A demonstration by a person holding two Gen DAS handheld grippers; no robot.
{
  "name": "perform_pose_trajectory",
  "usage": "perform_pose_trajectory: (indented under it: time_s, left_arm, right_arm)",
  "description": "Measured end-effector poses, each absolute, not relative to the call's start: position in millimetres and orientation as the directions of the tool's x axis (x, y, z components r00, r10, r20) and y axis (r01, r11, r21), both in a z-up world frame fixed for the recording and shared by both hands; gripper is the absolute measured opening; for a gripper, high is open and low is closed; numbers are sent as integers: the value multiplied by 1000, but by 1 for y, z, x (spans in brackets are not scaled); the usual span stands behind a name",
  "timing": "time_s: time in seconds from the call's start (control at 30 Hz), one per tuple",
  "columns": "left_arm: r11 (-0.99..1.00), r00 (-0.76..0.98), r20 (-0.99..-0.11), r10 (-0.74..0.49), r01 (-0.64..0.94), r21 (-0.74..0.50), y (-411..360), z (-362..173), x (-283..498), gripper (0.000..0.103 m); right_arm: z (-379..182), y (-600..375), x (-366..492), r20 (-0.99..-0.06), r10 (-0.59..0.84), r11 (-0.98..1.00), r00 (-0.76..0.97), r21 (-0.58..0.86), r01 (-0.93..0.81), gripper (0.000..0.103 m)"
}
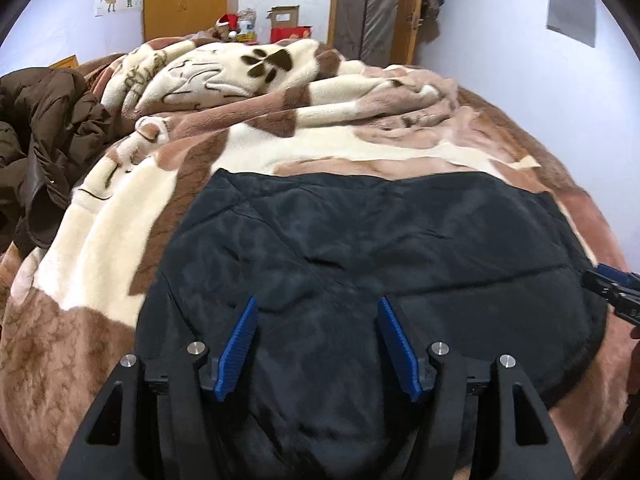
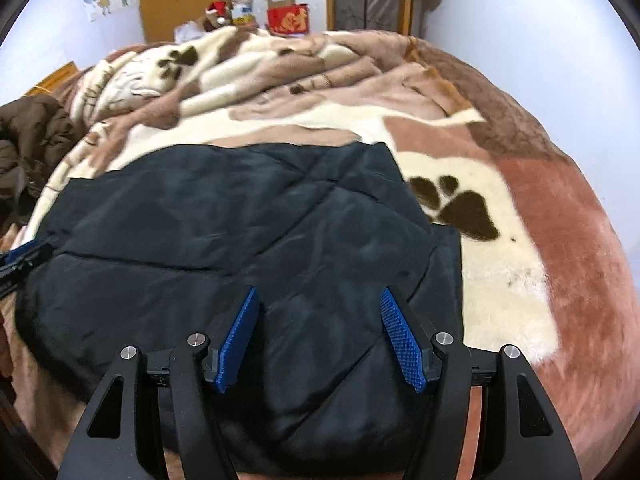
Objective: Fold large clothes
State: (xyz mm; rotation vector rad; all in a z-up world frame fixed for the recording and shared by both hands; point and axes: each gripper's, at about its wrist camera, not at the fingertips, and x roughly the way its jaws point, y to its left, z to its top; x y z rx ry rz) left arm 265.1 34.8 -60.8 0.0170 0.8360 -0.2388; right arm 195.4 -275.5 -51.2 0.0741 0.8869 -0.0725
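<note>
A black quilted jacket [image 1: 360, 240] lies flat and folded on the bed, near its front edge; the right wrist view shows it too [image 2: 220, 220]. My left gripper [image 1: 317, 300] hovers over the jacket's left part, open, with nothing between its blue pads. Over the right part of the jacket my right gripper [image 2: 318, 291] is also open and holds nothing. Each gripper shows at the edge of the other's view: the right gripper [image 1: 612, 288] at the jacket's right rim, the left gripper [image 2: 20, 260] at its left rim.
A brown and cream paw-print blanket [image 1: 280, 120] covers the bed and is rumpled toward the back. A brown padded coat [image 1: 40, 140] is heaped at the left. Boxes and small items [image 1: 288, 28] stand behind the bed, by a wooden wardrobe [image 1: 184, 0].
</note>
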Motion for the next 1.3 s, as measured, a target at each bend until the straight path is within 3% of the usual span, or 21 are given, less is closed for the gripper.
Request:
perform_pose_trajectory:
  time_s: [0.27,0.53,0.63,0.77,1.07,1.3]
  left_arm:
    - [968,577,-782,-236,214,-135,25,-101,267,66]
    - [973,603,-769,-213,206,-109,35,-80,261,64]
    - [985,641,-751,-156,156,-72,58,-72,265,64]
    - [995,604,-791,-100,70,-72,91,-92,283,63]
    - [996,594,-800,-82,62,-56,89,-106,283,63]
    - [997,612,-789,-55,71,-14,89,-89,278,63]
  right_arm:
    - [-90,-255,199,-824,24,997,566,60,45,64]
    - [-73,-262,191,-812,29,997,583,69,46,64]
    - [-64,-281,181,-787,-15,995,616,49,87,64]
    - [-81,-314,189,-818,-56,984,573,54,172,64]
    - [-96,-318,195,-831,-57,985,553,43,166,64]
    - [-77,-326,182,-803,-41,981,595,80,175,64]
